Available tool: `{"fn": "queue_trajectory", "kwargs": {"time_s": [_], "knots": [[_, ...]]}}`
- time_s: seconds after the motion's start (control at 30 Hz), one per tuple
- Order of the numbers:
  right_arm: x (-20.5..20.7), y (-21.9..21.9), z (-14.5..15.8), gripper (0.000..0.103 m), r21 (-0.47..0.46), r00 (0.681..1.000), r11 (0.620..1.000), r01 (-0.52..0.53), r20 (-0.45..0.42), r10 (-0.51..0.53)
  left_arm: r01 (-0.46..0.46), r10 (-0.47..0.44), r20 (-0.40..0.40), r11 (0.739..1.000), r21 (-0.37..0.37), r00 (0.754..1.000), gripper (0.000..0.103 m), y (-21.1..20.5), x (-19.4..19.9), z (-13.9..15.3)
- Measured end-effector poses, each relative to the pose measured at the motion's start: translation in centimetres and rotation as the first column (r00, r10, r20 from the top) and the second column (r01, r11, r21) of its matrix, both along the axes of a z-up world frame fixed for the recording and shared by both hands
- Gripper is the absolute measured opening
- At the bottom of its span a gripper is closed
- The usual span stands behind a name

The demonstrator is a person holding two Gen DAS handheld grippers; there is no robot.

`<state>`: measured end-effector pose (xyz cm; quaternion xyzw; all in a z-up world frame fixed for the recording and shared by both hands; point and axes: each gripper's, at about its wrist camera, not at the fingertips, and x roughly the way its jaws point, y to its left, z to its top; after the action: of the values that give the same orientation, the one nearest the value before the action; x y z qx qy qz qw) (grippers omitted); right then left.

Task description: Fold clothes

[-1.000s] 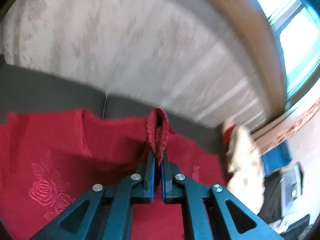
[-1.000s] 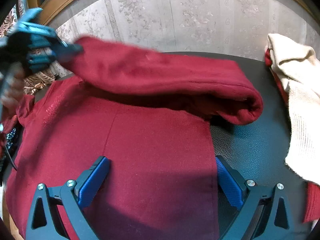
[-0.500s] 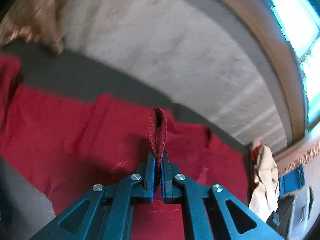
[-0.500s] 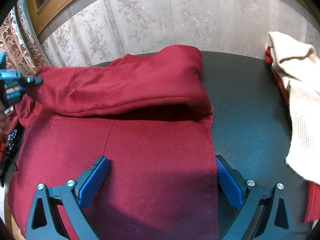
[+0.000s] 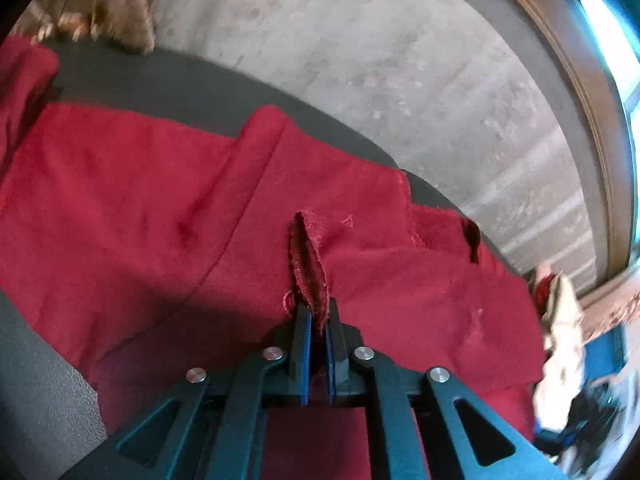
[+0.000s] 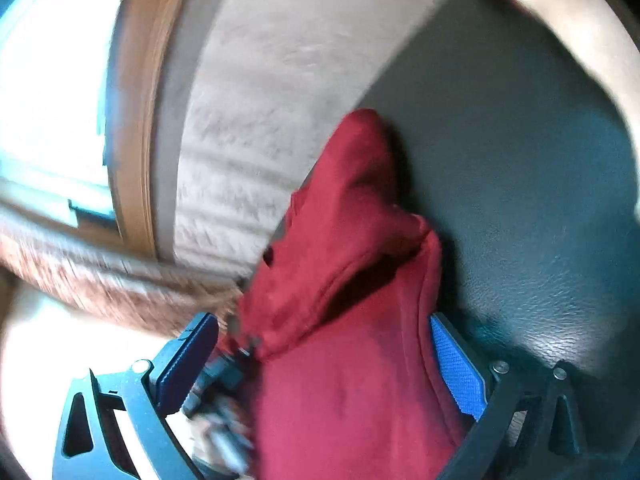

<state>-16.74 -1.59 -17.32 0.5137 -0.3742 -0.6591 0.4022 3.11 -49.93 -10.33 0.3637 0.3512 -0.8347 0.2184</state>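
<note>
My left gripper [image 5: 316,322] has carried the red garment's [image 5: 160,208] hem across and down; jaws just easing apart, hem between them, fold laid at twelve o'clock on the dark surface [image 5: 36,392]. My right gripper [image 6: 324,356], wide open, has rolled, straddling cloth. No writing readable.
</note>
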Motion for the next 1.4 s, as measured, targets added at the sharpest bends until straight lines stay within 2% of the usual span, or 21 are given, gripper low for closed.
{"fn": "queue_trajectory", "kwargs": {"time_s": [0.17, 0.27, 0.3, 0.4, 0.43, 0.47, 0.5, 0.53, 0.63, 0.7, 0.77, 0.83, 0.93, 1.0, 1.17, 1.23, 1.27, 1.33, 1.4], "knots": [[-1.3, -1.5, -0.3, 0.103, -0.067, 0.995, 0.996, 0.051, 0.083, -0.045, 0.017, -0.015, 0.025, 0.995, -0.094, 1.000, 0.006, 1.0, -0.3, 0.7], [-2.4, -2.5, -0.7, 0.103, -0.086, 0.981, 0.992, 0.087, 0.179, -0.071, 0.013, -0.011, 0.028, 0.994, -0.104, 1.000, 0.006, 1.1, -0.3, 0.8], [-2.6, -2.4, -0.2, 0.103, -0.051, 0.978, 0.993, 0.104, 0.186, -0.093, 0.014, -0.011, 0.029, 0.994, -0.107, 1.000, 0.006, 1.2, -0.3, 0.8], [-2.0, -0.5, 2.5, 0.103, 0.182, 0.982, 0.967, 0.177, 0.029, -0.186, 0.012, -0.010, 0.023, 0.994, -0.111, 1.000, 0.006, 1.2, -0.4, 0.7], [-1.8, 0.1, 3.0, 0.103, 0.166, 0.981, 0.968, 0.190, 0.008, -0.194, 0.009, -0.008, 0.014, 0.995, -0.104, 1.000, 0.006, 1.2, -0.4, 0.6], [-1.6, 0.8, 3.3, 0.103, 0.107, 0.981, 0.975, 0.194, 0.005, -0.196, 0.006, -0.006, 0.004, 0.996, -0.094, 1.000, 0.006, 1.1, -0.3, 0.5], [-1.6, 1.0, 3.5, 0.103, 0.015, 0.984, 0.985, 0.173, 0.028, -0.174, 0.003, -0.003, -0.005, 0.996, -0.085, 1.000, 0.006, 1.0, -0.2, 0.4], [-1.6, 0.4, 3.4, 0.103, -0.036, 0.988, 0.989, 0.146, 0.052, -0.144, 0.001, -0.002, -0.010, 0.997, -0.080, 1.000, 0.006, 1.0, -0.2, 0.4], [-1.8, -1.9, 3.1, 0.103, -0.107, 0.993, 0.992, 0.073, 0.104, -0.062, 0.001, -0.001, -0.003, 0.996, -0.094, 1.000, 0.006, 1.2, -0.3, 0.5], [-1.7, -3.5, 1.8, 0.103, -0.079, 0.985, 0.994, 0.070, 0.166, -0.056, 0.002, -0.001, 0.005, 0.994, -0.108, 1.000, 0.006, 1.3, -0.4, 0.7], [-1.6, -3.7, 0.5, 0.103, -0.043, 0.974, 0.994, 0.098, 0.211, -0.086, 0.000, 0.000, 0.003, 0.994, -0.109, 1.000, 0.006, 1.3, -0.4, 0.7], [-1.5, -3.7, -0.3, 0.103, -0.032, 0.965, 0.988, 0.153, 0.219, -0.143, -0.002, 0.002, -0.007, 0.995, -0.100, 1.000, 0.006, 1.1, -0.2, 0.6], [-3.0, -3.6, 0.0, 0.103, -0.074, 0.957, 0.966, 0.247, 0.172, -0.232, -0.004, 0.002, -0.019, 0.996, -0.087, 1.000, 0.006, 0.9, -0.1, 0.5], [-4.1, -3.4, 0.2, 0.103, -0.069, 0.946, 0.949, 0.308, 0.132, -0.297, -0.004, 0.002, -0.019, 0.996, -0.090, 1.000, 0.006, 0.9, -0.1, 0.6], [-4.7, -0.7, -0.4, 0.103, -0.165, 0.891, 0.882, 0.442, 0.193, -0.410, -0.002, 0.001, -0.018, 0.996, -0.093, 1.000, 0.007, 1.0, -0.1, 0.6], [-4.5, -0.5, -1.0, 0.101, -0.151, 0.908, 0.901, 0.407, 0.177, -0.380, -0.003, 0.001, -0.023, 0.996, -0.088, 1.000, 0.007, 0.9, 0.0, 0.5], [-4.4, -0.7, -0.7, 0.101, -0.135, 0.928, 0.923, 0.360, 0.150, -0.340, -0.003, 0.001, -0.025, 0.996, -0.084, 1.000, 0.007, 0.8, 0.0, 0.5], [-4.3, -0.9, 0.2, 0.102, -0.082, 0.967, 0.966, 0.247, 0.090, -0.240, -0.004, 0.002, -0.026, 0.997, -0.082, 1.000, 0.007, 0.8, 0.0, 0.6], [-3.8, -0.3, 1.7, 0.103, 0.003, 0.983, 0.983, 0.182, 0.022, -0.182, -0.003, 0.001, -0.024, 0.996, -0.085, 1.000, 0.007, 0.8, -0.1, 0.6]]}}
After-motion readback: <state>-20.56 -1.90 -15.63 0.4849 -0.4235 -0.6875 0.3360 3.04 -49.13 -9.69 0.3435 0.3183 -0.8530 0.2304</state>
